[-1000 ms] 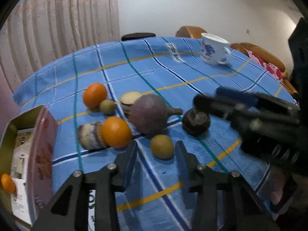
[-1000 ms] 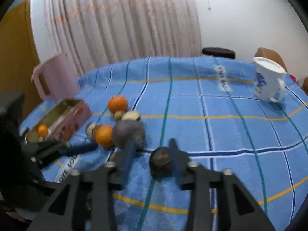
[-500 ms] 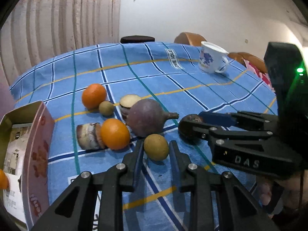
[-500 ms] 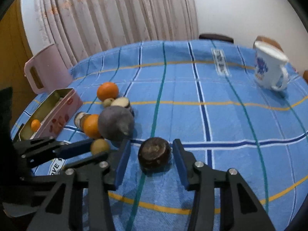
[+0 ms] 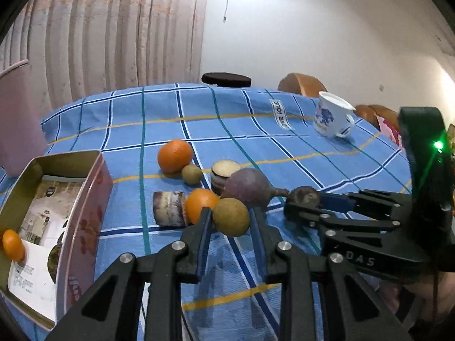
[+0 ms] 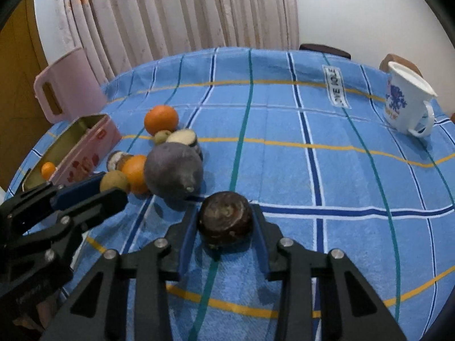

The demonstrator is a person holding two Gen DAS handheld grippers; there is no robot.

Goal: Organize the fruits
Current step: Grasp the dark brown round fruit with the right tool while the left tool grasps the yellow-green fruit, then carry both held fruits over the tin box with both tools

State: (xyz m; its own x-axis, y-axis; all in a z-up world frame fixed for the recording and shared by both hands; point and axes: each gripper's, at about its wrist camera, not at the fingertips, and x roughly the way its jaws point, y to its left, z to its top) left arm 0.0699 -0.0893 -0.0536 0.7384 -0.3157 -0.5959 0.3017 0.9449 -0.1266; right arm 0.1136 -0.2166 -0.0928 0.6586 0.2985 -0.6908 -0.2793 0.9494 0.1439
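The worktop, covered by a blue checked cloth, curves away to a far edge along the upper part of both views, with a pleated curtain and a white wall behind it. The centre and right of the right wrist view show bare cloth as far as the white mug at upper right. The left side is crowded: an open tin box lies at the left edge of the left wrist view with a small orange inside, and a pink jug stands behind it. The fruit cluster sits just right of the box: a far orange, a small green fruit, two cut slices, a near orange and a large purple round fruit. The left gripper is closed on the tan round fruit; both pads press its sides at lower centre of the left wrist view, in front of the near orange. The right gripper has just been closing its jaws on the dark brown fruit, which sits between the pads at lower centre of the right wrist view, both pads against its flanks, just right of the purple fruit. The two grippers lie near each other, fingertips apart.
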